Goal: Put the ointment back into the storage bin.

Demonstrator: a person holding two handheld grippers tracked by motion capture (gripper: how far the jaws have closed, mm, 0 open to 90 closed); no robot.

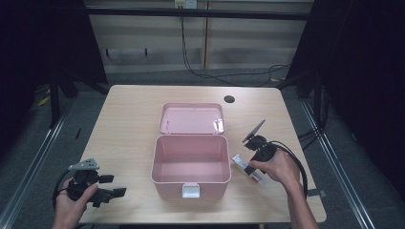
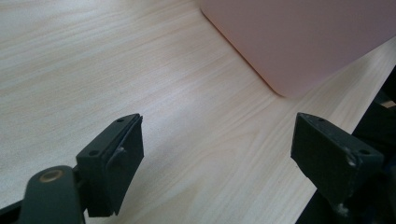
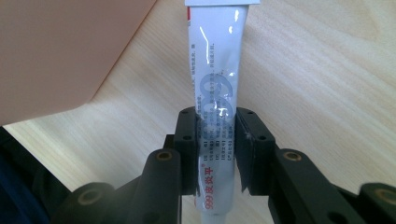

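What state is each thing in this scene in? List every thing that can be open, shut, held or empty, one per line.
Pink box: open, empty inside.
Lid: swung back behind the box.
White tube: clamped between the right tool's jaws, beside the box.
Right tool: shut on the tube.
Left tool: open, holding nothing.

The left tool (image 2: 215, 154) hovers with its two black jaws spread wide over the pale wooden tabletop (image 2: 116, 70). Beyond them stands a pink box (image 2: 303, 37), its rounded corner nearest the jaws, with nothing between them.
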